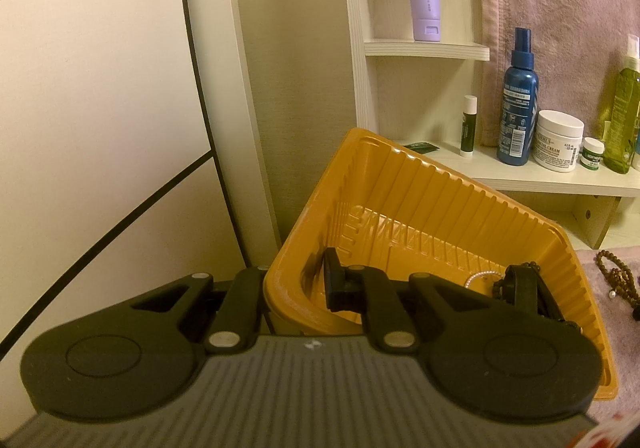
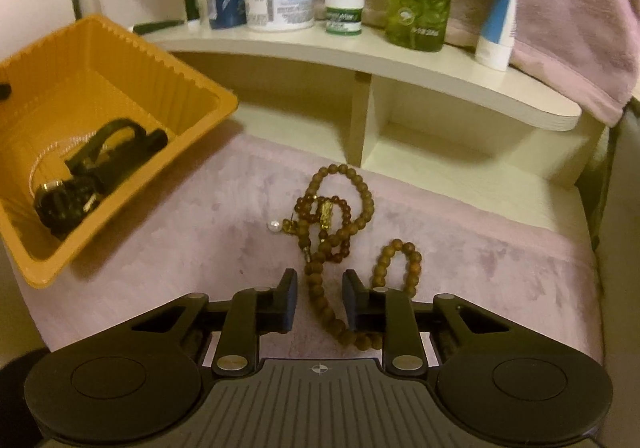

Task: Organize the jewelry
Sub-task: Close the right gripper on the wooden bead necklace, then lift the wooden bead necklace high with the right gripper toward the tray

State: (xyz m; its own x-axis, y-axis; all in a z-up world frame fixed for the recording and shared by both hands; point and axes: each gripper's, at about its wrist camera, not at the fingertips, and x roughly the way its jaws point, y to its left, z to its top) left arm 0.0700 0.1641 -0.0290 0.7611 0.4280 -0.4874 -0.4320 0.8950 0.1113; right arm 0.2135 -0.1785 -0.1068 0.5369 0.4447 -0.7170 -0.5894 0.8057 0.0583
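Holding a black watch (image 2: 86,176), the yellow tray (image 2: 120,48) tilts.

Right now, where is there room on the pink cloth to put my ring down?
Bare pink cloth lies between the orange tray and the loose pearl. More lies right of the small bead loop. The middle is crowded with the brown bead strands.

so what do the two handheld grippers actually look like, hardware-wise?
The left gripper and right gripper look identical: matte black linkage arms with silver pivot pins, two round black discs, a grey ribbed body, and flat black rectangular jaws. The right body carries a small crosshair mark. No cables or sleeves visible.
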